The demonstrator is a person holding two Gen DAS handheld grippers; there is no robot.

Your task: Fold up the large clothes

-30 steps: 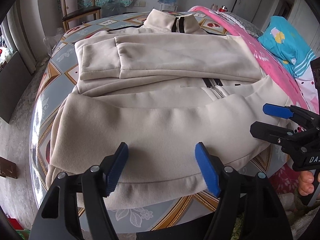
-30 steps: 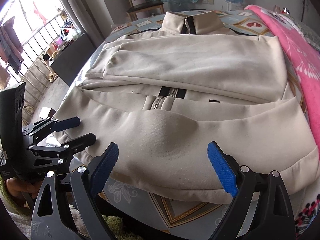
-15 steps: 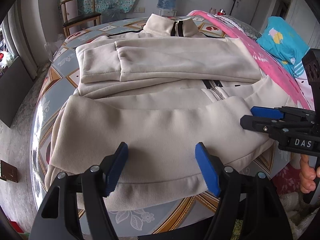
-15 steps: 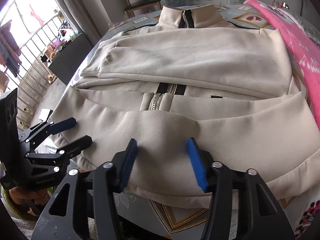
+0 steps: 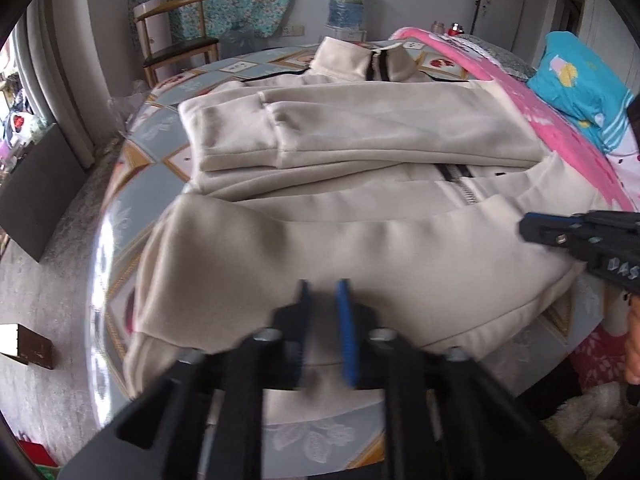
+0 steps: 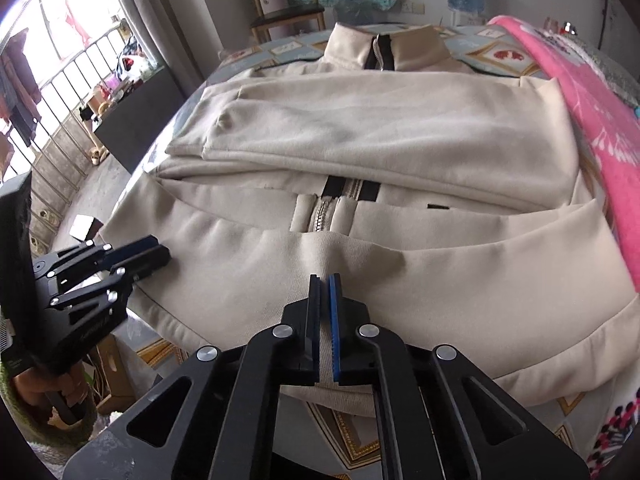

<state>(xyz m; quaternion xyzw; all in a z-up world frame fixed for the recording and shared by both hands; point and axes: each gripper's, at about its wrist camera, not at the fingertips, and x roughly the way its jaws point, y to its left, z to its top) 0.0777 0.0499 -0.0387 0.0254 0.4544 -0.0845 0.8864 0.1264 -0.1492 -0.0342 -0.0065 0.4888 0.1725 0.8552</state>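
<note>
Since the earlier frames both grippers have gone from spread to pressed together. Left gripper pinches the near hem fold of the cream jacket; right gripper pinches the same fold below the zipper. The jacket lies flat on the patterned bench, sleeves folded across its chest, collar at the far side.

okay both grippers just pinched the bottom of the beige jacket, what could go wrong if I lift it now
The left gripper and right gripper may each be pinching only the top layer of the jacket, so the hem could separate. The folded sleeves lie loose and may slide off. The hem overhangs the table edge and could drag.
</note>
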